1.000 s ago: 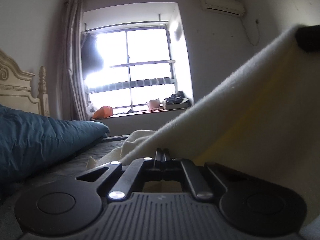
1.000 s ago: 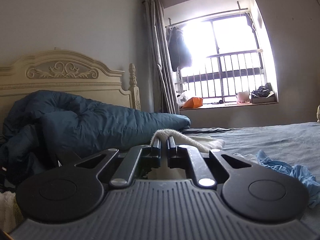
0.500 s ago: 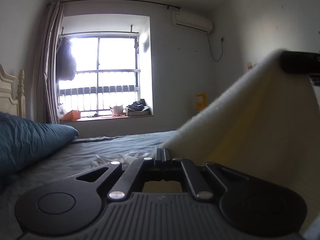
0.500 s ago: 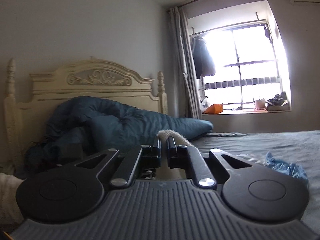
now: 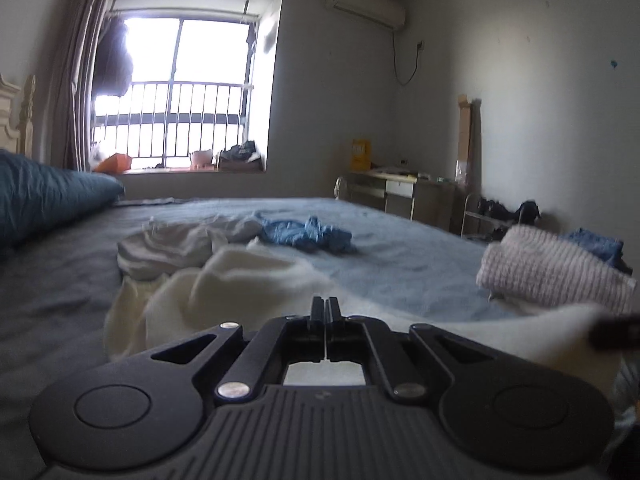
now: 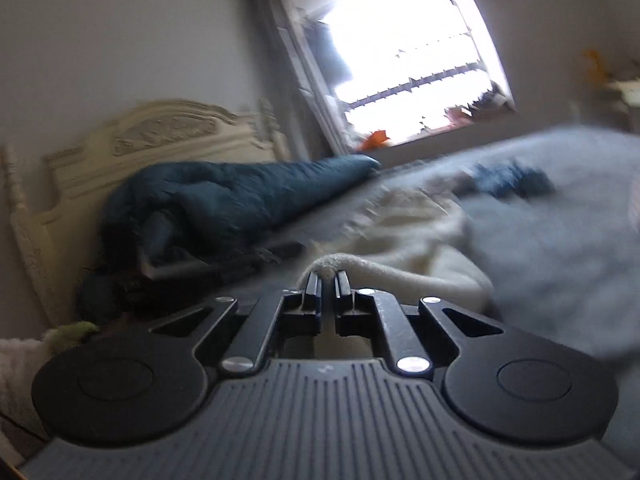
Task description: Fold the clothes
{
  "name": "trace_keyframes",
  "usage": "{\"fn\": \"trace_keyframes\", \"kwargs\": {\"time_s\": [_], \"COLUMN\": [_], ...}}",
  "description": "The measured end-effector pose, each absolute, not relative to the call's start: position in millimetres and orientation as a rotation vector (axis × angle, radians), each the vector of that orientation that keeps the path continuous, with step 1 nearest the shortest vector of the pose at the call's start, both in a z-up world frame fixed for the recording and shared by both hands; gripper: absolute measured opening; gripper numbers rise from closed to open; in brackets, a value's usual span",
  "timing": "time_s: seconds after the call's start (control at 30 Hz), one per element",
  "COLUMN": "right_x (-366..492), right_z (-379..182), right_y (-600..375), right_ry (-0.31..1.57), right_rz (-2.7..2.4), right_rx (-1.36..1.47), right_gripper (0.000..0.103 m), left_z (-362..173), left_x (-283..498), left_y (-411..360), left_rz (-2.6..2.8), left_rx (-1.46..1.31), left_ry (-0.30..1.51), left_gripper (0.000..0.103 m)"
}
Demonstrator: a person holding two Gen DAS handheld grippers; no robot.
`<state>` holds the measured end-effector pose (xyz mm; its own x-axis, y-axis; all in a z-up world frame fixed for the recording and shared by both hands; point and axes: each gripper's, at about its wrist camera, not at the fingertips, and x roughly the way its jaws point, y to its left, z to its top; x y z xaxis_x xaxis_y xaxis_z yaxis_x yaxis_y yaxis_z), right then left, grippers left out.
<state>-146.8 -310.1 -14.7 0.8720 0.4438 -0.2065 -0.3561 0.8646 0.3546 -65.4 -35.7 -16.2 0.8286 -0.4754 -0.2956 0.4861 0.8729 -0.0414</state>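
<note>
Both of my tongs were closed on one cream fleece garment (image 5: 256, 280) that lay spread across the near part of the bed (image 5: 400, 248). My left tongs (image 5: 325, 304) had their jaws pressed together with only a hairline gap, and the cream cloth ran under and around the tips; I could not see the pinched fold itself. My right tongs (image 6: 327, 276) were nearly closed, with a rolled edge of the same cream fleece (image 6: 400, 248) humped up between the fingertips. In the left view the dark tip of my right tongs showed at the far right edge, with the cream cloth drawn up to it.

Beyond the garment, farther up the bed, lay a crumpled white piece (image 5: 172, 240) and, just to its right, a rumpled blue piece of clothing (image 5: 308, 234). To the right sat a folded pinkish knitted item (image 5: 548, 268), with a blue folded piece (image 5: 596, 242) just behind it. At the left lay a dark teal quilt (image 6: 248, 196), bunched against the cream carved headboard (image 6: 160, 140).

Far across the room stood a bright barred window (image 5: 180, 96) with a curtain (image 5: 76, 64) at its left and odds and ends on the sill. An air conditioner (image 5: 364, 0) hung high on the wall to the right of the window, and a low cabinet (image 5: 400, 196) stood by the right wall. The right view was tilted and blurred.
</note>
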Motion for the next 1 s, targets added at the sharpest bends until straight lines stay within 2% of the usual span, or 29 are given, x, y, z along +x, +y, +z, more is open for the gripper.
{"fn": "trace_keyframes", "kwargs": {"time_s": [0.03,0.1,0.13,0.2,0.27,0.3,0.33,0.37,0.43,0.57,0.63,0.83,1.0], "right_x": [-145.1,-141.9,-140.4,-137.5,-134.6,-133.2,-131.7,-130.3,-127.4,-121.6,-115.9,0.3,45.6], "right_z": [-28.1,-53.6,-59.9,-59.6,-50.5,-45.9,-41.4,-36.8,-27.7,-9.5,-1.2,-2.8,-15.1], "right_y": [-309.1,-307.4,-308.4,-306.5,-301.8,-299.5,-297.1,-294.8,-290.1,-280.8,-276.0,-257.0,-183.0], "right_ry": [0.324,0.394,0.429,0.448,0.432,0.424,0.416,0.408,0.392,0.360,0.347,0.473,0.526], "right_rz": [0.399,0.348,0.327,0.313,0.319,0.321,0.324,0.326,0.331,0.341,0.347,0.395,0.514], "right_rx": [0.299,0.267,0.245,0.203,0.163,0.143,0.123,0.103,0.063,-0.017,-0.051,0.062,-0.141], "right_gripper": [0.005,0.009,0.009,0.013,0.022,0.034,0.048,0.054,0.058,0.076,0.080,0.080,0.080], "left_z": [-24.0,-37.7,-41.6,-46.1,-48.4,-49.0,-49.3,-48.8,-48.7,-49.6,-49.9,-58.9,-72.7], "left_x": [-66.8,-66.0,-65.2,-66.5,-68.3,-68.9,-69.3,-68.6,-66.3,-55.0,-47.8,-10.9,1.2], "left_y": [-35.5,-33.2,-28.5,-17.5,-4.9,1.8,8.2,14.4,26.8,42.6,47.7,60.6,91.7], "left_rz": [-0.489,-0.447,-0.423,-0.393,-0.373,-0.361,-0.349,-0.338,-0.323,-0.290,-0.286,-0.216,-0.110], "left_rx": [0.037,0.035,0.023,-0.006,-0.032,-0.044,-0.057,-0.070,-0.103,-0.168,-0.179,-0.210,-0.305], "left_ry": [0.321,0.369,0.385,0.408,0.414,0.409,0.404,0.402,0.407,0.414,0.423,0.496,0.510], "left_gripper": [0.006,0.020,0.021,0.035,0.045,0.050,0.051,0.052,0.053,0.053,0.053,0.056,0.051]}}
